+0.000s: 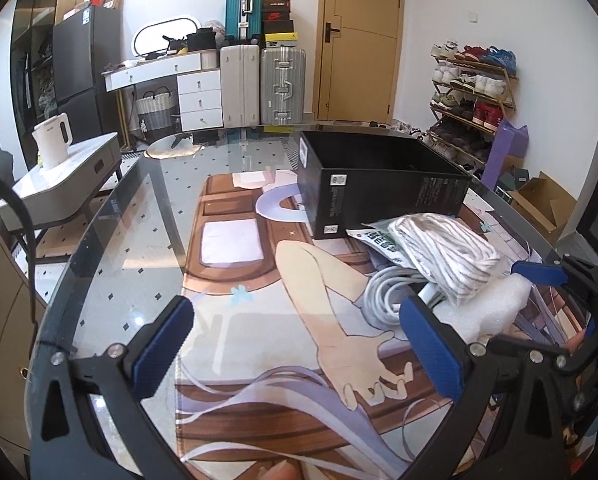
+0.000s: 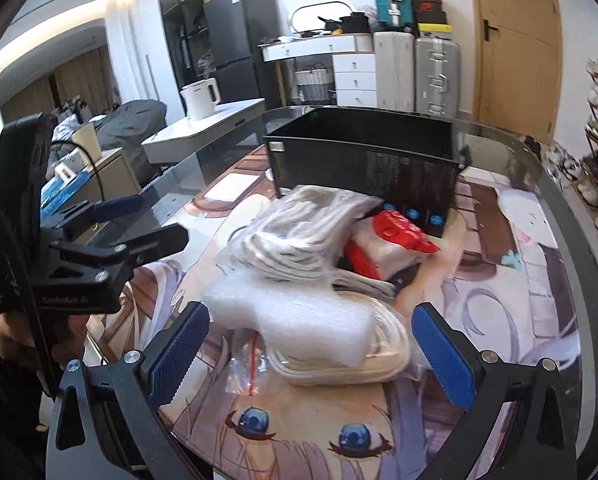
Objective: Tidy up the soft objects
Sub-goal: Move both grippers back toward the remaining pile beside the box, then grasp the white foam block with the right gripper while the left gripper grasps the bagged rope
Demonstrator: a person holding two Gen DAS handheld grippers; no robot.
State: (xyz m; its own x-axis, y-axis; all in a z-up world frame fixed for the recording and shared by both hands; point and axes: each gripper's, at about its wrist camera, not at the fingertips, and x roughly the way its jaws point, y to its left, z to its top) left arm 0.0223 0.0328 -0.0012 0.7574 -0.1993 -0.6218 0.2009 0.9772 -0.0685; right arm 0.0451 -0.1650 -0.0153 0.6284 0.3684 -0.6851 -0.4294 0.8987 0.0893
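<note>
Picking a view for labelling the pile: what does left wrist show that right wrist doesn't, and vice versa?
Left wrist only: the shoe rack by the wall and a green-printed packet under the striped bundle.

Right wrist only: the red packet beside the box, the clear bag with a red strip, and the left gripper itself, jaws open.

Both: black box, striped cloth bundle, white foam block, coiled white cable, and the right gripper, jaws open.

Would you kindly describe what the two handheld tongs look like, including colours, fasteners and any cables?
Both the left tongs and right tongs have black angular frames with silver round-headed screws, and two fingers faced with ribbed blue pads. In the right wrist view, a black cable runs along the left tongs' body, which carries small white lettering too blurred to read.
</note>
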